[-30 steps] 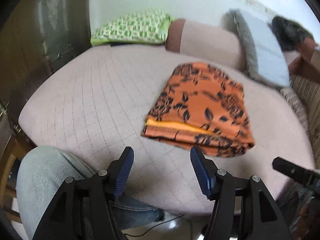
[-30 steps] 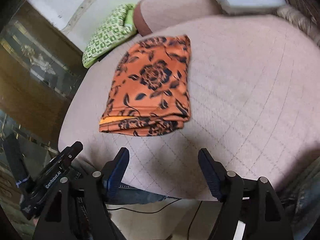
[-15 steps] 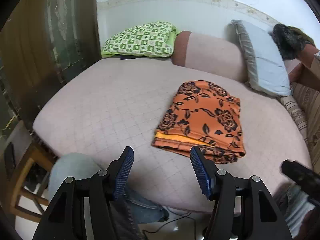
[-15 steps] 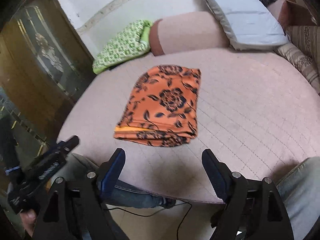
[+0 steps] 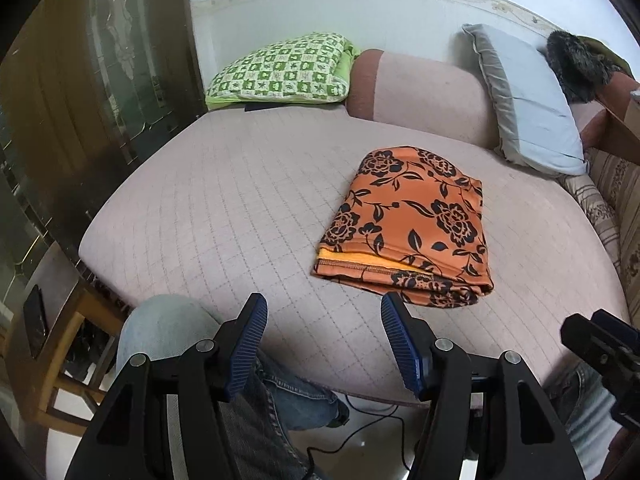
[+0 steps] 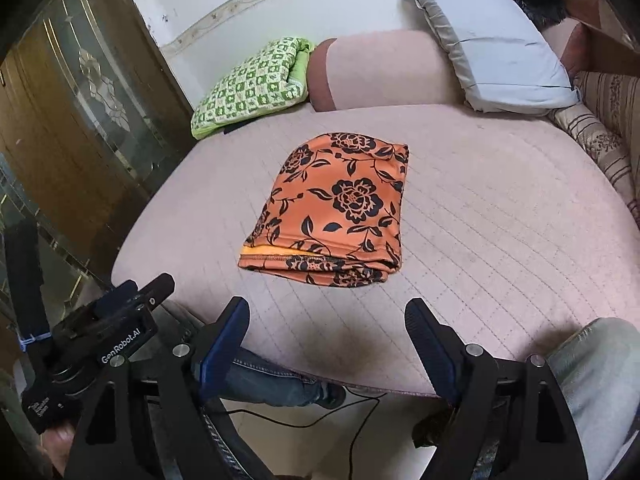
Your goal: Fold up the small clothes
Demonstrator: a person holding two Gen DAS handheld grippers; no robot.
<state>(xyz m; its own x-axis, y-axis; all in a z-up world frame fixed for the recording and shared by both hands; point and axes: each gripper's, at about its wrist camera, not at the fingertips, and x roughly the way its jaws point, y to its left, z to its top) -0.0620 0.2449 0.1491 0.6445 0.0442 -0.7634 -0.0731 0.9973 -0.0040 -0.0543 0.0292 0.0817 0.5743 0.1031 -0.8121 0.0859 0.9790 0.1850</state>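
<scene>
An orange garment with a black flower print lies folded into a thick rectangle on the pink quilted bed. Its layered hem with a yellow lining faces me. My left gripper hangs open over the bed's near edge, short of the garment and a little left of it, with nothing between its blue pads. My right gripper is open too, its jaws wide and empty, in front of the garment's near edge. The body of the left gripper shows at the lower left of the right wrist view.
A green checked pillow, a pink bolster and a grey pillow line the head of the bed. A dark wood and glass cabinet stands on the left. A person's knees in jeans sit at the bed's edge.
Both grippers have pulled up and back from the bed, so the folded garment now looks smaller and farther off. The right jaws have spread a little wider.
</scene>
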